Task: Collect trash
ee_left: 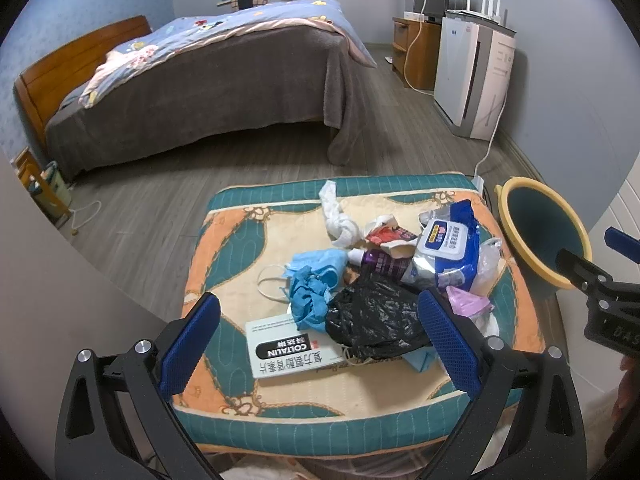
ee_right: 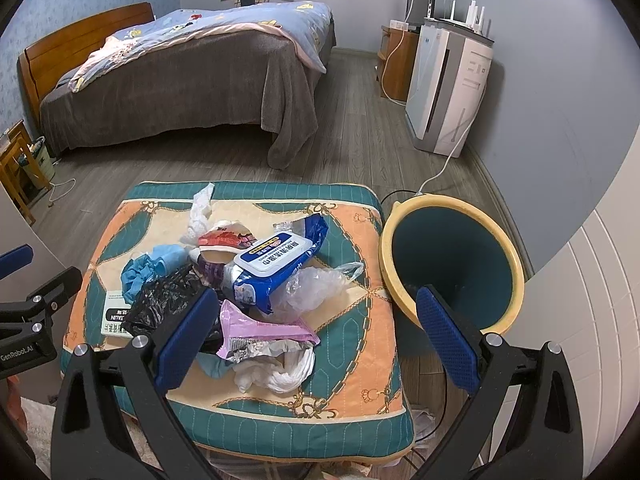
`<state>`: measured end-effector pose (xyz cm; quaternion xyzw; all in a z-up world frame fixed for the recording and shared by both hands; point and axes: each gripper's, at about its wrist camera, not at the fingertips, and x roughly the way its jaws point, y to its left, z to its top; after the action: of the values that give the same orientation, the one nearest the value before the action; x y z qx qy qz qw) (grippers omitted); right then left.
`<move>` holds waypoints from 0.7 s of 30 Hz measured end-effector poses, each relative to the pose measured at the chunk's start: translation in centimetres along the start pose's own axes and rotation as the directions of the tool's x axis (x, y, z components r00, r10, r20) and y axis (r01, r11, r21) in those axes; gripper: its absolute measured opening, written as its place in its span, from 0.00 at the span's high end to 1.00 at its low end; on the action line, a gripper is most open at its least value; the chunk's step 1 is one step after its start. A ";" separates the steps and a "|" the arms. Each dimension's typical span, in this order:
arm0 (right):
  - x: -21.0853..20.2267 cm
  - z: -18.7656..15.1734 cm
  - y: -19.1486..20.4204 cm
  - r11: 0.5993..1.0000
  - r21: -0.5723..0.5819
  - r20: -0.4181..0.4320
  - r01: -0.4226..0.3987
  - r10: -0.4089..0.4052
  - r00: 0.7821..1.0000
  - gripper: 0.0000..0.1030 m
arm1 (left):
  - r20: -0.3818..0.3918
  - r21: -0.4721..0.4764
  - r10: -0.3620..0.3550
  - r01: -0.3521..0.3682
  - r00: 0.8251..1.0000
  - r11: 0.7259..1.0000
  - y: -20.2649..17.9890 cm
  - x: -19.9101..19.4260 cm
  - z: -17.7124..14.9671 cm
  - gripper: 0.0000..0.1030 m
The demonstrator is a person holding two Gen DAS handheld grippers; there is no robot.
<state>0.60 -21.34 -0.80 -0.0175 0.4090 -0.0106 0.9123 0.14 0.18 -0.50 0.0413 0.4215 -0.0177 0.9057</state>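
Nothing looks collected yet, as far as the bin's [ee_right: 452, 268] visible inside shows: it stands on the floor just beside the cushion [ee_right: 360, 364]. All the trash lies heaped on the cushion: wipes pack [ee_right: 276, 264], black bag [ee_left: 372, 316], blue mask [ee_left: 312, 280], medicine box [ee_left: 288, 352], pink wrapper [ee_right: 264, 328], tissue [ee_right: 288, 372]. Both the left tongs [ee_left: 320, 344] and right tongs [ee_right: 316, 340] hover spread wide and empty, nearer than the heap. The whole pile is left to move.
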 end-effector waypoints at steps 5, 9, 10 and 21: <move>0.0 0.1 0.0 1.000 0.000 0.000 0.001 -0.001 1.000 0.05 | 0.000 0.001 0.000 0.000 1.000 1.000 0.0 0.0 0.0 0.05; 0.0 0.1 0.0 1.000 0.001 0.000 0.002 -0.002 1.000 0.05 | -0.001 0.001 0.000 0.000 1.000 1.000 0.0 0.0 0.0 0.05; 0.0 0.0 0.0 1.000 0.001 0.000 0.001 -0.001 1.000 0.05 | -0.001 0.001 0.000 0.000 1.000 1.000 0.0 0.0 0.0 0.05; 0.0 -0.1 0.2 1.000 0.007 -0.006 -0.003 0.003 1.000 0.05 | -0.002 0.000 0.001 -0.001 1.000 1.000 0.1 0.0 -0.1 0.05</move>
<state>0.50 -21.15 -0.89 -0.0138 0.4118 -0.0105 0.9111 0.05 0.27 -0.57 0.0417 0.4221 -0.0174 0.9054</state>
